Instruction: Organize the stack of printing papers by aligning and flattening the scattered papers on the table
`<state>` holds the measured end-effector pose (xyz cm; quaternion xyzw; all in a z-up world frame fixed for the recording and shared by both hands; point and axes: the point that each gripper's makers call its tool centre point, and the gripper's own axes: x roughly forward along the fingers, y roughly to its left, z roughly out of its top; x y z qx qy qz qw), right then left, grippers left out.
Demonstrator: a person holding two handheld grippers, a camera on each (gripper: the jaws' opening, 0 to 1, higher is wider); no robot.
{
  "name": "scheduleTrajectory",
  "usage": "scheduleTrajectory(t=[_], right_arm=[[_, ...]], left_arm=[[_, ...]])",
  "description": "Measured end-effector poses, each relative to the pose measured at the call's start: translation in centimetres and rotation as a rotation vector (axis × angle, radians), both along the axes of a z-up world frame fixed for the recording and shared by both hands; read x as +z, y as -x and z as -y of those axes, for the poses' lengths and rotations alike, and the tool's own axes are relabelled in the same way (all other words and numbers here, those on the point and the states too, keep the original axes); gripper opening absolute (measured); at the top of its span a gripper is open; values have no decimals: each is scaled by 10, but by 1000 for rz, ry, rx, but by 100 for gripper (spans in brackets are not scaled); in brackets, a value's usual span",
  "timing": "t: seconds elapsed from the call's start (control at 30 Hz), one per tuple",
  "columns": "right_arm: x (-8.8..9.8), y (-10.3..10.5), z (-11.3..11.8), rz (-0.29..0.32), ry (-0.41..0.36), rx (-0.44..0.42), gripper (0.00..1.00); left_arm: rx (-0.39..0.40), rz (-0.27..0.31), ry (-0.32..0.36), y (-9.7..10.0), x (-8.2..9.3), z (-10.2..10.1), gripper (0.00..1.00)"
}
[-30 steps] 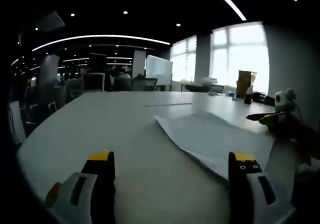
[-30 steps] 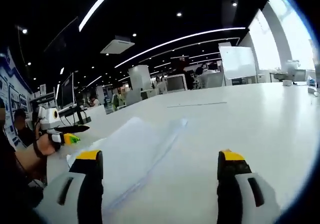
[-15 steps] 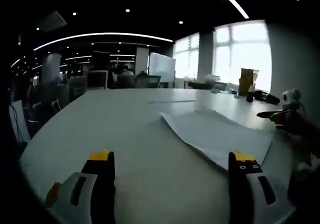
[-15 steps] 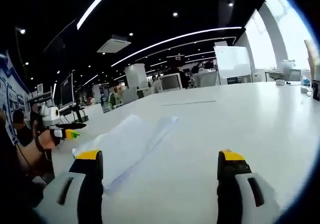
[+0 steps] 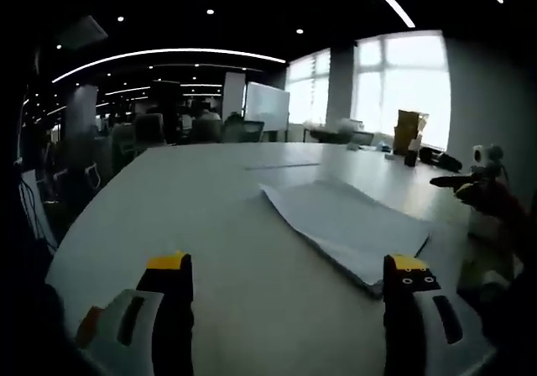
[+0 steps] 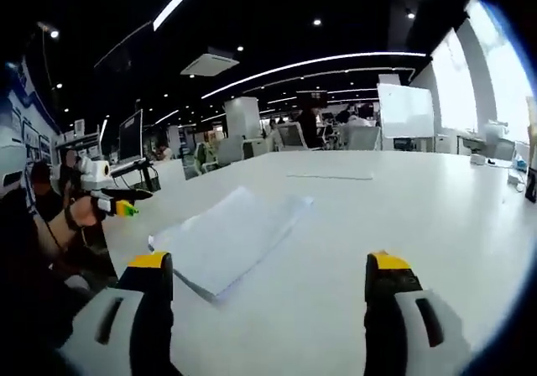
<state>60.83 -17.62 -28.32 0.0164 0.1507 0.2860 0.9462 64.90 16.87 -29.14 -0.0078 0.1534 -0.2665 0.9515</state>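
Papers [image 5: 348, 225] lay stacked mid-bench [image 6: 403, 225], flat and nearly squared, between the left gripper [image 5: 289, 296] and right gripper [image 6: 267, 296], whose fingers gaped wide and empty; remaining work looked like nudging edges flush.

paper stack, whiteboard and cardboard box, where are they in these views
paper stack [image 5: 348, 225]: left gripper view, middle of the top sheet.
whiteboard [image 6: 406, 112]: right gripper view, centre of its white panel.
cardboard box [image 5: 406, 129]: left gripper view, its front face by the window.
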Motion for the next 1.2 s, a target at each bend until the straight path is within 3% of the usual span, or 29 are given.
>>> scheduleTrajectory(t=[0.3, 0.43, 0.6, 0.83, 1.0, 1.2], right_arm=[[7, 12, 1, -27, -18, 27, 90], [9, 17, 1, -32, -4, 32, 90], [11, 23, 3, -33, 30, 33, 90], [14, 24, 2, -27, 15, 36, 90], [12, 25, 1, -31, 17, 35, 90], [11, 25, 1, -31, 25, 38, 90]], left_arm=[[-7, -18, -20, 18, 9, -11, 97], [-19, -37, 22, 27, 16, -12, 97], [-25, -29, 8, 34, 23, -12, 97], [-50, -51, -2, 42, 20, -9, 97], [-63, -58, 44, 46, 24, -6, 97], [-65, -57, 38, 47, 23, -6, 97]])
